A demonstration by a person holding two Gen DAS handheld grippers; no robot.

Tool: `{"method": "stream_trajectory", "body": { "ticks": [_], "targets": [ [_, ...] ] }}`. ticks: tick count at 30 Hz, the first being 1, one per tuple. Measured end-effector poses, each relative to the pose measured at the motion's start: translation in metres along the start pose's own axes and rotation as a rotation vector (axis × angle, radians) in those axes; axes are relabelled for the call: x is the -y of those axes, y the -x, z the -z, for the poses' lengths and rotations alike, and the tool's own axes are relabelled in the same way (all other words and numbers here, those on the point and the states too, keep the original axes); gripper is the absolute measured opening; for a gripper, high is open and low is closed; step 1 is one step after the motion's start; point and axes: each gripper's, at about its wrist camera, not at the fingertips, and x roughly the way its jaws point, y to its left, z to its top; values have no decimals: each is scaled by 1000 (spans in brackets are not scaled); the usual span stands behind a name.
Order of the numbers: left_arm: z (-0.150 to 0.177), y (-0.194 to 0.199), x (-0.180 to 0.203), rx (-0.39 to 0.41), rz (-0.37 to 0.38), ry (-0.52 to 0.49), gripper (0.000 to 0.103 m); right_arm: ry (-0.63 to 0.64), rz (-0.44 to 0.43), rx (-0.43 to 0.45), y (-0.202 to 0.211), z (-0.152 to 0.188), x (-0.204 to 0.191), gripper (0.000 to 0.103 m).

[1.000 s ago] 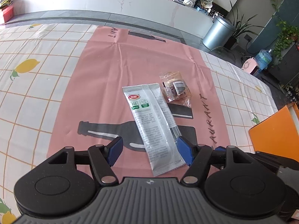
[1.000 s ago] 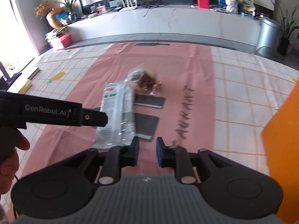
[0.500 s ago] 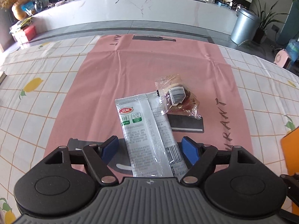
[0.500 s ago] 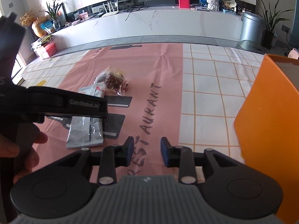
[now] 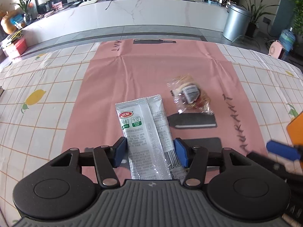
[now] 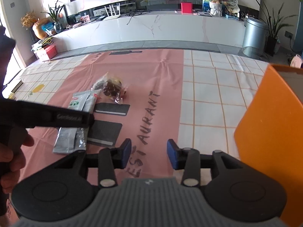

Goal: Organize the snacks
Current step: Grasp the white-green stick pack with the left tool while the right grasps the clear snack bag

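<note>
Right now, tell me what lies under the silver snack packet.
The silver snack packet lies flat on the pink mat, overlapping its dark printed shapes. Its near end is hidden behind the left gripper, so anything beneath that part cannot be seen.

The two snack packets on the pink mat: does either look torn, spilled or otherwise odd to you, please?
Nothing stands out. The silver packet lies flat and sealed, slightly askew, and the clear packet beside it looks crumpled but nothing has spilled onto the pink mat.
</note>
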Motion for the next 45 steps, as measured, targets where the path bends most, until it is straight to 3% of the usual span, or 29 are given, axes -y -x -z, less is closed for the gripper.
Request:
{"method": "stream_trajectory", "body": {
  "ticks": [5,10,12,16,28,31,33,41,45],
  "targets": [
    [6,4,-27,16,41,-10,63,57,-14,36,-8,-16,-16,44],
    [4,4,-40,27,77,20,71,162,-28,77,-19,-33,-41,49],
    [2,5,-46,13,95,42,72,221,-21,92,-26,-37,-52,59],
    [2,7,-65,-9,131,137,74,322,4,83,-46,-41,-65,60],
    [2,6,-69,-13,144,138,83,531,69,151,-78,-46,-90,66],
    [3,6,-69,-8,144,138,84,554,75,159,-82,-46,-93,57],
    [3,6,-68,-6,143,137,84,555,74,152,-84,-46,-94,43],
    [5,4,-53,23,123,74,89,479,114,144,-70,-37,-78,34],
    [8,2,-40,40,67,11,90,400,121,136,-57,-32,-62,33]
  ]
}}
